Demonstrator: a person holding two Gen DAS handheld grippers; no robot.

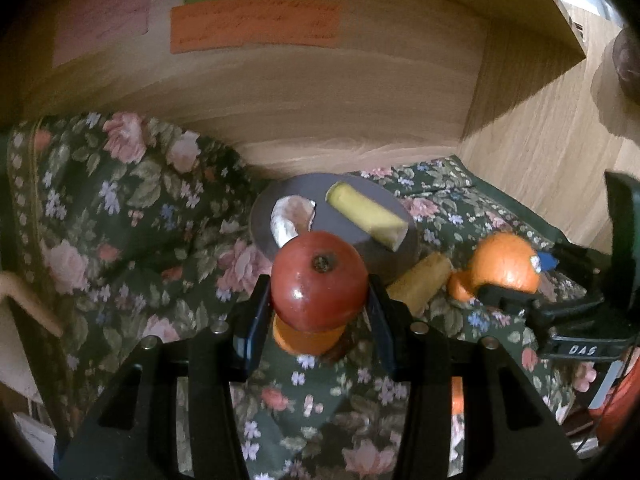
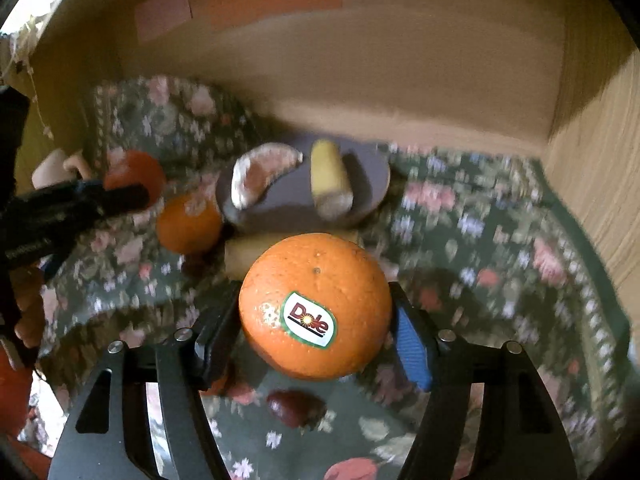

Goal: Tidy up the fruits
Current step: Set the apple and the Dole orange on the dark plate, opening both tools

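Observation:
My left gripper [image 1: 318,296] is shut on a red apple [image 1: 320,280], held above the floral cloth with an orange [image 1: 306,340] lying under it. My right gripper [image 2: 316,312] is shut on an orange with a Dole sticker [image 2: 316,304], lifted off the cloth. Behind both stands a grey plate [image 1: 360,236] bearing a citrus segment [image 1: 290,218] and a banana piece [image 1: 366,214]. Another banana piece [image 1: 420,286] lies against the plate's front. The right wrist view shows the left gripper [image 2: 132,184] with the apple [image 2: 138,172] at the left.
Wooden walls [image 1: 320,120] close in the back and right of the nook, with coloured paper notes [image 1: 252,26] stuck on the back. The flowered cloth [image 2: 480,240] covers the floor and bunches up at the left. A small dark red fruit [image 2: 296,408] lies under my right gripper.

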